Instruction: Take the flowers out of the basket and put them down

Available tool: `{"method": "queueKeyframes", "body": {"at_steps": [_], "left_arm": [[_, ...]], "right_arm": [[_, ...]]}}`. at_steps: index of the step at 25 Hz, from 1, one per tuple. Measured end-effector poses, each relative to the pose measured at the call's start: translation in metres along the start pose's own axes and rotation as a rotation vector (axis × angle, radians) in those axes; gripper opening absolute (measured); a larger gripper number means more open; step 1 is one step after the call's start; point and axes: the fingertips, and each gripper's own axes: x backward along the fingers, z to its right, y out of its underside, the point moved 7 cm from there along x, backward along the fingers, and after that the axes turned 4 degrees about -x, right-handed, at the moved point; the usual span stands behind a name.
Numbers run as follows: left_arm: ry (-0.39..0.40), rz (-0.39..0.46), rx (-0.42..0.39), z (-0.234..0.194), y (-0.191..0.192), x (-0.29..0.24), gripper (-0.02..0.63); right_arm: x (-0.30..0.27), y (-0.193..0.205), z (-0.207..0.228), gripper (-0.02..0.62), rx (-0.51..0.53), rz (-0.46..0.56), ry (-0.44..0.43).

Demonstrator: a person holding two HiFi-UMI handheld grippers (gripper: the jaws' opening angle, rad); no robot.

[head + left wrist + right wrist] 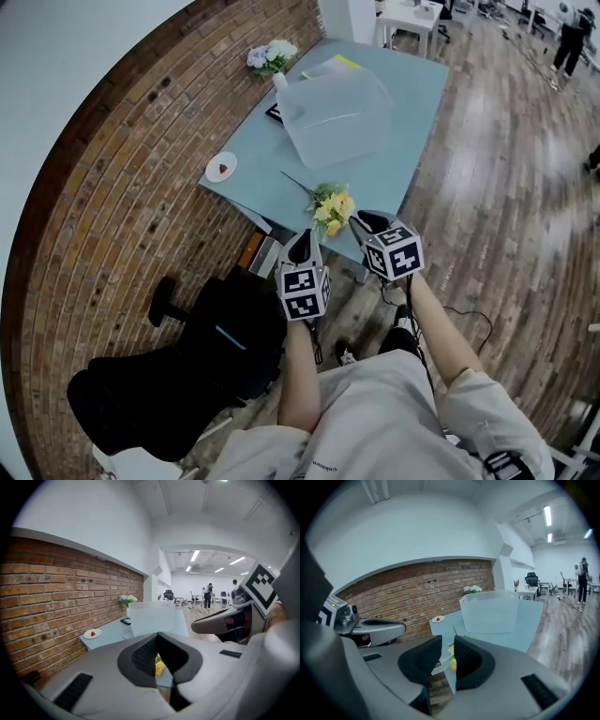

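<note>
A bunch of yellow flowers point(332, 206) lies on the grey-blue table point(417, 131) near its front edge, in front of the translucent basket point(333, 117). Both grippers hover off that near edge, pointing at the flowers and apart from them. My left gripper point(302, 242) has its tips together with nothing held; through it the flowers point(160, 667) show beyond the left gripper point(157, 639), with the basket point(154, 618) behind. My right gripper point(367, 221) stands open and empty; in its own view the flowers point(451, 662) show in the gap of the right gripper point(447, 641), before the basket point(490, 611).
A small white plate point(222, 168) with something red sits at the table's left corner. A vase of pale flowers point(270, 56) and a dark flat device point(274, 112) stand at the far end by the brick wall. A black chair point(187, 375) is to my left. People stand far off.
</note>
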Motion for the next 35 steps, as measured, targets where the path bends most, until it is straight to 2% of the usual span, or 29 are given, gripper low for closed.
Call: {"method": "queueKeyframes", "body": {"at_steps": [4, 8, 11, 15, 17, 19, 29, 35], "left_arm": [[0.054, 0.017, -0.014, -0.01, 0.006, 0.014, 0.024], [0.086, 0.032, -0.002, -0.019, 0.014, 0.029, 0.023], [0.099, 0.043, 0.012, -0.022, 0.018, 0.038, 0.023], [0.12, 0.057, 0.035, -0.019, 0.025, 0.046, 0.024], [0.128, 0.056, 0.044, -0.019, 0.029, 0.049, 0.023], [0.136, 0.053, 0.045, -0.018, 0.033, 0.052, 0.024], [0.164, 0.052, 0.036, -0.008, 0.037, 0.058, 0.025], [0.164, 0.056, 0.038, -0.006, 0.039, 0.061, 0.023]], "right_arm": [[0.003, 0.014, -0.029, 0.096, 0.044, 0.015, 0.07], [0.011, 0.032, -0.049, 0.018, 0.035, 0.025, 0.144], [0.02, 0.045, -0.058, 0.018, -0.01, 0.057, 0.181], [0.031, 0.069, -0.062, 0.017, -0.12, 0.099, 0.199], [0.031, 0.09, -0.068, 0.017, -0.168, 0.072, 0.214], [0.032, 0.104, -0.072, 0.016, -0.17, 0.036, 0.228], [0.061, 0.084, -0.074, 0.014, -0.112, 0.085, 0.292], [0.068, 0.08, -0.072, 0.014, -0.163, 0.119, 0.271]]}}
